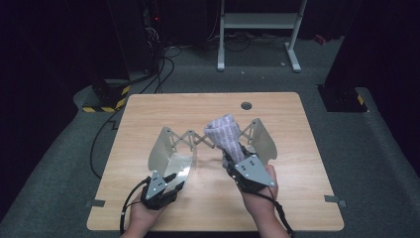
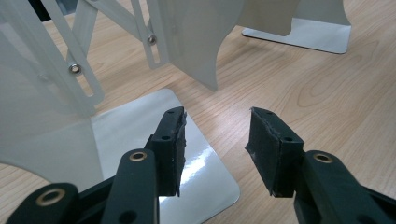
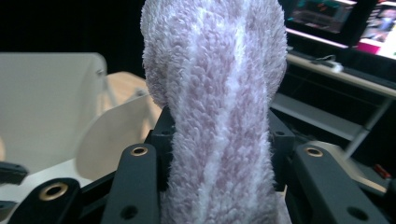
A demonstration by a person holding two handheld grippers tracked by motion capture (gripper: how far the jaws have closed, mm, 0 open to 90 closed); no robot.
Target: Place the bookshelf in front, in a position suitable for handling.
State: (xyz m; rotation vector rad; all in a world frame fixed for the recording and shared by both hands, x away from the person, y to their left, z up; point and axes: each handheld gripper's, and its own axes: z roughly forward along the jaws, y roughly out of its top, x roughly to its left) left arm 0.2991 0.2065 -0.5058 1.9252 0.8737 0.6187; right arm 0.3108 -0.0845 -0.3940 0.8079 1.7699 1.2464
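At centre frame: right gripper (image 1: 233, 157) clamped on fluffy towel (image 1: 225, 133); left gripper (image 1: 179, 184), jaws apart, over rack (image 1: 166, 148) base.

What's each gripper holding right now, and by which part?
The right gripper is shut on the fluffy pale purple-and-white towel, pinching its narrow lower end so the bulk stands above. The left gripper is open above the wooden table, holding nothing.

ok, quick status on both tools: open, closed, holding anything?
Left tool: open, nothing between its pads, above the expanding rack's shiny base plate.
Right tool: closed on the fluffy purple-and-white towel.
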